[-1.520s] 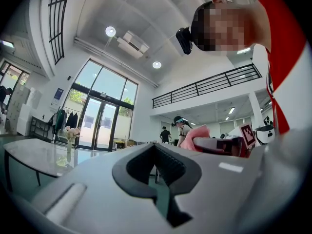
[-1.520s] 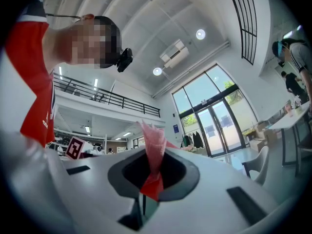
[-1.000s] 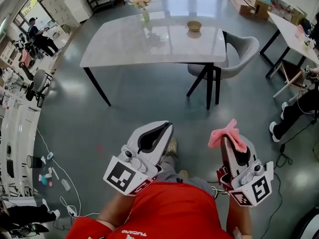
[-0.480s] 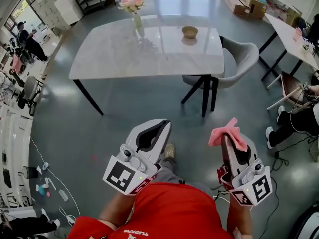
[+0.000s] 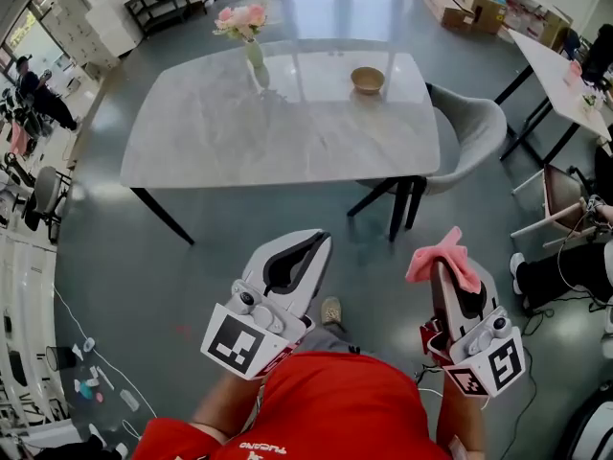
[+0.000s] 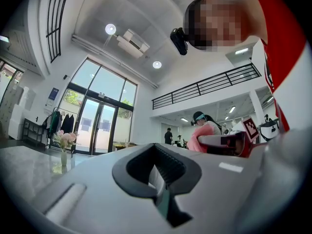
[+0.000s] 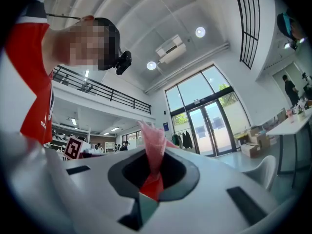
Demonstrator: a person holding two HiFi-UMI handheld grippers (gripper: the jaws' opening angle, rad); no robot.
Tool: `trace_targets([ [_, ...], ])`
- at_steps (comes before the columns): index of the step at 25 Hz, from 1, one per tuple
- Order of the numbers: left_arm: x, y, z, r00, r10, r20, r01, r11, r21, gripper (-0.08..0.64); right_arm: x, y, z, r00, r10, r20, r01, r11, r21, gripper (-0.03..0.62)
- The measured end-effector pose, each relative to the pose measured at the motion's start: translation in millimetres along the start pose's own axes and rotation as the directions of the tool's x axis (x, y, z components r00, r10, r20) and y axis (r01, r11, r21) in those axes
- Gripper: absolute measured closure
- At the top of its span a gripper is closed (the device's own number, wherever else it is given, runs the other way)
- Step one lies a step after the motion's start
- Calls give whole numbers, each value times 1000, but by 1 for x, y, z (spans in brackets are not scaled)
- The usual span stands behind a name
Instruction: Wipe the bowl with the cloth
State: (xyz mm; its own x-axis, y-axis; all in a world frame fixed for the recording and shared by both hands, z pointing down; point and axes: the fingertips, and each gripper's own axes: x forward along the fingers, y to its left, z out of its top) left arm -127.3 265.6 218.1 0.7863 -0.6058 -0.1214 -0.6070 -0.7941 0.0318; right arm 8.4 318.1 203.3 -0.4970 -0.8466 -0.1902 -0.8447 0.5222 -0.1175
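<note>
In the lower middle of the head view, the left gripper (image 5: 308, 247) is hanging over the floor with its jaws pressed together, and it is carrying nothing; in the left gripper view I am also seeing no thing between them. Above it, in the upper half of the frame, the table (image 5: 278, 132) is standing with a vase of flowers (image 5: 251, 46) near its upper left corner. The bowl (image 5: 367, 80) is sitting upright near the upper right edge of the table, well apart from both grippers. In the lower right, the right gripper (image 5: 445, 276) is clamping the pink cloth (image 5: 448, 255), which is sticking out above the jaw tips as a bunch.

I am judging that the step in hand is bringing the cloth to the bowl, so the wiping is not yet begun. The next move is calling for coming close to the table. Then the empty left gripper is probably needing to open and steady the bowl's rim, while the right one is pressing the cloth inside.
</note>
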Motion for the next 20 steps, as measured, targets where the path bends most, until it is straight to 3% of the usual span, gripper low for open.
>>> trace_targets([
  [9,34,63,0,999,-34,28,34,999,-13,554,64,-21,-5,999,-38,-8,38,999,-27,571],
  [20,55,92,-10,998,-61,29,62,997,-47,554,96,-40,-11,998,-68,-16,67,996,-55,571],
])
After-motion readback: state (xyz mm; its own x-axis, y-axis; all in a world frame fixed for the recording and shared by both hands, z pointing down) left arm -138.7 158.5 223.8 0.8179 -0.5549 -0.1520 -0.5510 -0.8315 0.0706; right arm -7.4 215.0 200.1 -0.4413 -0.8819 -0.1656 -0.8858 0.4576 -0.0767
